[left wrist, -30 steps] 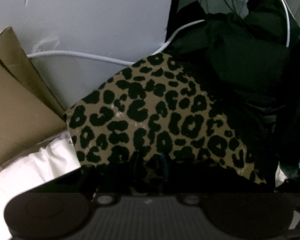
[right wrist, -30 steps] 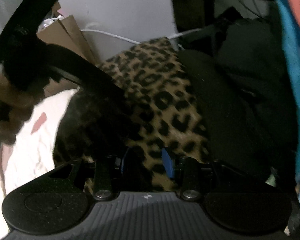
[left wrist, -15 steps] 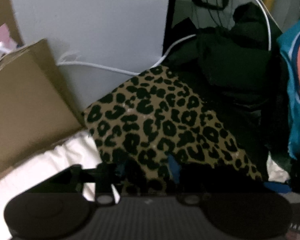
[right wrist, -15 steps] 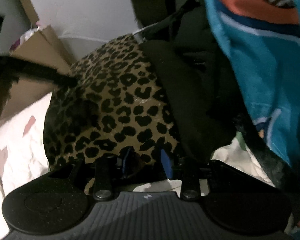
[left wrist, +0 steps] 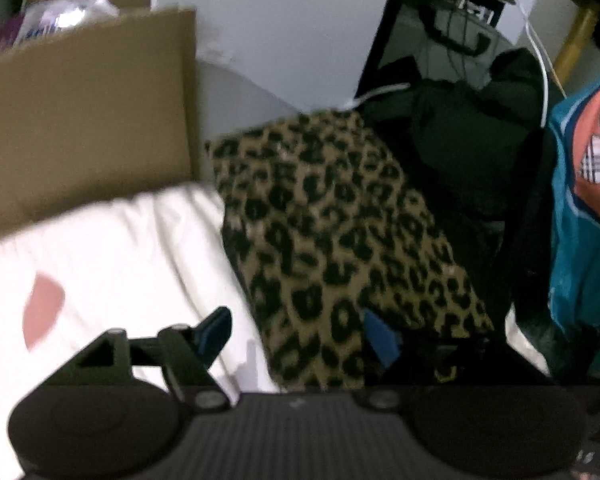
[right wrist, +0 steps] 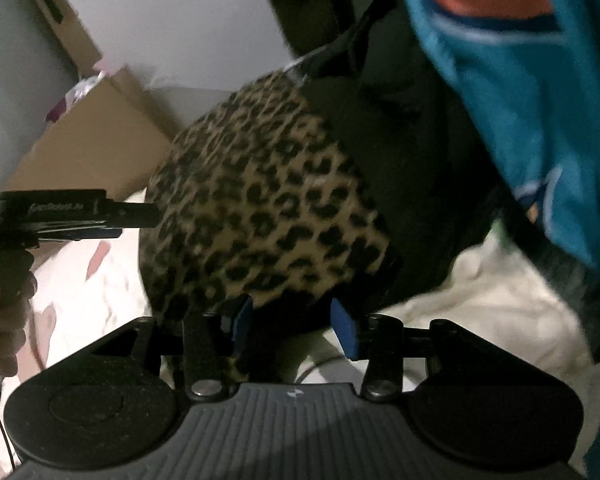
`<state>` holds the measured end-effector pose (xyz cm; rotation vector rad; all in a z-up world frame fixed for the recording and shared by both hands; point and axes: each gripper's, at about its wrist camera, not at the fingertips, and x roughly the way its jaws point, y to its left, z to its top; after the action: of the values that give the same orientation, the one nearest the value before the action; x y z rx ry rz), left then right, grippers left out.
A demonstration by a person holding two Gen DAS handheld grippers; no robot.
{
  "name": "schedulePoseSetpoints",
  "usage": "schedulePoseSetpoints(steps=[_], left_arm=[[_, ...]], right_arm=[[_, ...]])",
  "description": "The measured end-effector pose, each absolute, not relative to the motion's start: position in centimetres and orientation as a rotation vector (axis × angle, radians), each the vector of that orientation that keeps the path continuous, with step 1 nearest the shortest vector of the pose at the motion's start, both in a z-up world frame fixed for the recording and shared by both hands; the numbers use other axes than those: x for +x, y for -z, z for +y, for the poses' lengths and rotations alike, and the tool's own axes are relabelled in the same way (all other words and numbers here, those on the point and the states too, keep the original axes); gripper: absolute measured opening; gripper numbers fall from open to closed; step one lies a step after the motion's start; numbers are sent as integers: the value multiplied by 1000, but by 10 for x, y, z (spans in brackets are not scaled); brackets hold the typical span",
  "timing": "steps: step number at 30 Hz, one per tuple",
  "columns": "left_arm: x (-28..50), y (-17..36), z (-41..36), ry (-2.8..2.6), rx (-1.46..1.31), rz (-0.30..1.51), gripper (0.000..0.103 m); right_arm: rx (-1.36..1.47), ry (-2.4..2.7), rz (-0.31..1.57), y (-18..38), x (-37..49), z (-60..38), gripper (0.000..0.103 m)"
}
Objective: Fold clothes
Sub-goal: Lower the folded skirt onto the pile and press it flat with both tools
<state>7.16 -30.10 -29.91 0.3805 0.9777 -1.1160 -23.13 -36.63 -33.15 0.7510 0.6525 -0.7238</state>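
A folded leopard-print garment lies on a white sheet, with dark clothes along its right side. My left gripper is at its near edge and its jaws are opening. The left pad is over the sheet, the right pad at the cloth's edge, and neither presses. In the right wrist view the leopard-print garment fills the middle. My right gripper is at its near corner, jaws opening, with a dark fold between the pads and not squeezed. A hand holds the left gripper at the garment's left edge.
A cardboard box stands left against the white wall. A pile of black clothes sits behind and right of the garment. A teal garment with an orange print hangs at the right. A white cable runs along the wall.
The left gripper has let go of the leopard cloth, opened wide and drawn back to the left. The right gripper's jaws have widened and its view has swung toward the teal garment.
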Motion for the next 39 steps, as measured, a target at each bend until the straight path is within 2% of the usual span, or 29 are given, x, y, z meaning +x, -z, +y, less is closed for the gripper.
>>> schedulePoseSetpoints(steps=[10, 13, 14, 16, 19, 26, 28, 29, 30, 31, 34, 36, 39], left_arm=[[58, 335, -277, 1096, 232, 1166, 76], [57, 346, -268, 1091, 140, 1243, 70], [55, 349, -266, 1100, 136, 1254, 68], [49, 352, -264, 1117, 142, 1265, 67], [46, 358, -257, 1130, 118, 1314, 62], [44, 363, -242, 1140, 97, 1365, 62], [42, 367, -239, 1141, 94, 1383, 54], [41, 370, -240, 1136, 94, 1400, 43], [39, 372, -240, 1133, 95, 1409, 36], [38, 373, -240, 1130, 97, 1413, 35], [35, 373, -238, 1123, 132, 1399, 21], [37, 372, -236, 1111, 160, 1387, 5], [40, 372, -232, 1097, 187, 1381, 0]], right_arm=[[811, 647, 701, 364, -216, -353, 53], [832, 622, 697, 367, -217, -350, 51], [834, 609, 700, 368, -216, -348, 48], [849, 584, 704, 369, -216, -347, 29], [924, 547, 683, 371, -220, -348, 14], [1034, 508, 667, 366, -230, -355, 12], [1036, 515, 678, 367, -230, -355, 13], [1031, 520, 690, 368, -229, -354, 13], [1027, 525, 703, 370, -227, -354, 16], [1037, 529, 708, 373, -225, -354, 17], [1056, 538, 713, 380, -222, -351, 17], [1054, 542, 717, 383, -221, -347, 17], [1033, 544, 732, 381, -220, -346, 19]])
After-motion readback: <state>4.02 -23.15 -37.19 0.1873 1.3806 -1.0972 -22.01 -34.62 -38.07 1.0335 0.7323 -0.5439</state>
